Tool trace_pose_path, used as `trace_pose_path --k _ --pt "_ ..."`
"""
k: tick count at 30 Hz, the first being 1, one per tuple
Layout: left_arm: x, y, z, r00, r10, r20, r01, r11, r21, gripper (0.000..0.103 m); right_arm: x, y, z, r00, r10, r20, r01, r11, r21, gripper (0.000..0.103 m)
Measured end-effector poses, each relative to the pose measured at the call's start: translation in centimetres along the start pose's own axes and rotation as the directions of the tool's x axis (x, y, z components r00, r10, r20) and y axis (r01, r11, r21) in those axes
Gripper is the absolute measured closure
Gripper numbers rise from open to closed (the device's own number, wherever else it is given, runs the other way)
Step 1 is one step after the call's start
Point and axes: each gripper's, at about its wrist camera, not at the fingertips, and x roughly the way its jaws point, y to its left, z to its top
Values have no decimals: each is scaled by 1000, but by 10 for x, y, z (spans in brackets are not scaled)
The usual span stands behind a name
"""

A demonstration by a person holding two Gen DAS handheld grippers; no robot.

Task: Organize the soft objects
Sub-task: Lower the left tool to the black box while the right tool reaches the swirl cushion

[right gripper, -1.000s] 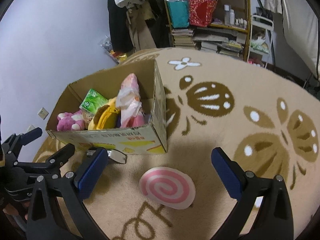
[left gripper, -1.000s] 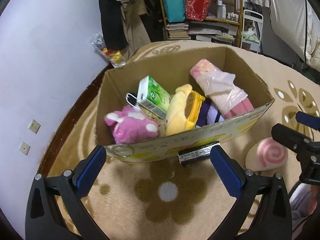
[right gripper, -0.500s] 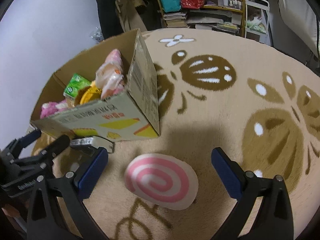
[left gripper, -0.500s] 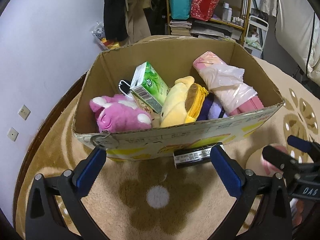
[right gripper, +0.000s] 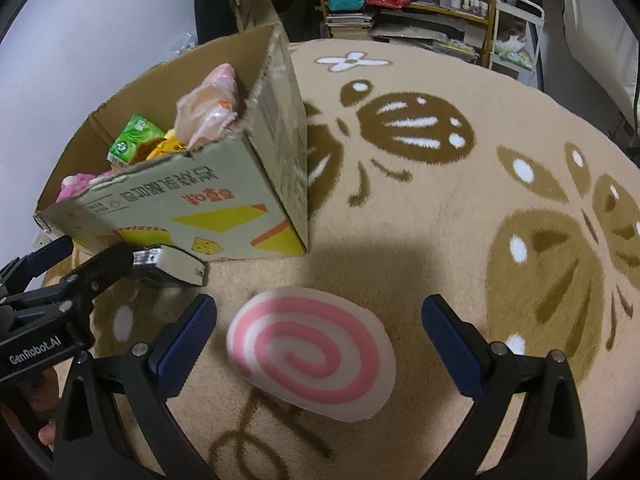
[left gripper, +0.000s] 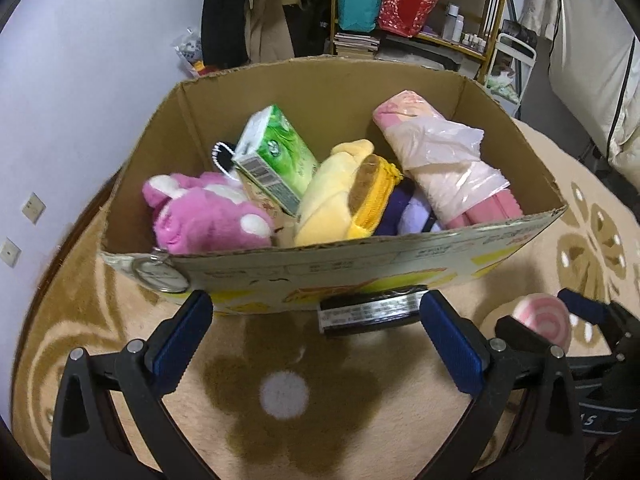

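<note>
A pink-and-white swirl cushion [right gripper: 312, 356] lies on the rug, between the open fingers of my right gripper [right gripper: 318, 336], which is low over it and empty. It also shows in the left wrist view [left gripper: 546, 320]. A cardboard box [left gripper: 340, 268] holds a pink plush [left gripper: 204, 216], a green tissue pack [left gripper: 274, 156], a yellow plush [left gripper: 336, 196] and a pink bundle in plastic [left gripper: 444, 160]. My left gripper [left gripper: 316, 336] is open and empty, just in front of the box's near wall.
A black-and-silver flat object [left gripper: 372, 312] lies on the rug against the box front. A beige rug with brown flower patterns [right gripper: 440, 200] covers the floor. A cluttered shelf [left gripper: 420, 20] and hanging clothes stand behind the box. A wall is at the left.
My right gripper has moved down and closer to the swirl cushion, which now lies between its fingers. My left gripper has moved closer to the box front.
</note>
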Motion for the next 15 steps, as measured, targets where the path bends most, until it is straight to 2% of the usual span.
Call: trace_pose_path --k 6,13,15 --pt "5 -7 0 999 -39 -18 40 999 8 1 1 -4 -5 999 -7 -32 7 1000 19 0" --pt "12 -8 2 997 -68 -38 67 998 -19 2 1 -2 -7 998 30 -48 -29 999 15 17" --pt "15 -8 2 996 -75 -51 74 997 -32 8 2 0 -8 998 31 -52 -31 1000 5 17"
